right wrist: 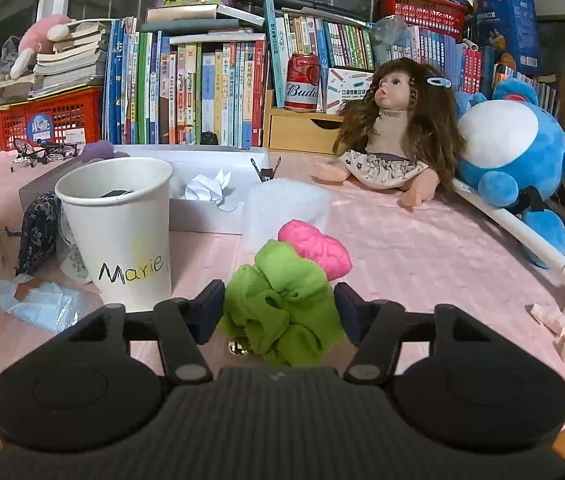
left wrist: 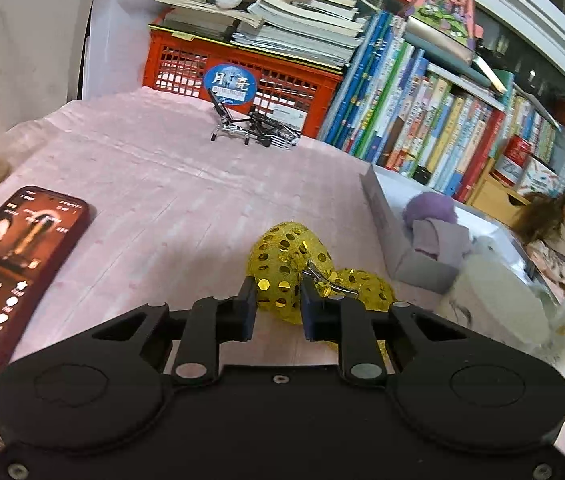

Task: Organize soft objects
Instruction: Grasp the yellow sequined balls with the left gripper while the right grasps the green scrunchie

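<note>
- Soft objects sit on a pink tablecloth (left wrist: 154,168): wide bare stretch in the left wrist view between the phone and the white box, and another in the right wrist view to the right of the scrunchie.
- Book row (right wrist: 186,92) and red crate (left wrist: 218,68) close off the far edge; white box (left wrist: 382,216) with a purple yarn ball (left wrist: 432,206) inside stands at right in the left view.
- Blue plush (right wrist: 522,152) and doll (right wrist: 394,132) crowd the far right side.
- Paper cup (right wrist: 118,224) marked "Marie" stands just left of the right gripper.
- Phone (left wrist: 14,272) lies at the left edge in the left view.
- Gold sequin bow (left wrist: 282,272): left gripper (left wrist: 276,306) clamped on its near loop, the rest resting on the cloth.
- Green scrunchie (right wrist: 282,304): between the fingers of the right gripper (right wrist: 278,312), jaws partly closed; cannot tell if the pads press it.
- Pink soft piece (right wrist: 316,248) touches the scrunchie's far side.
</note>
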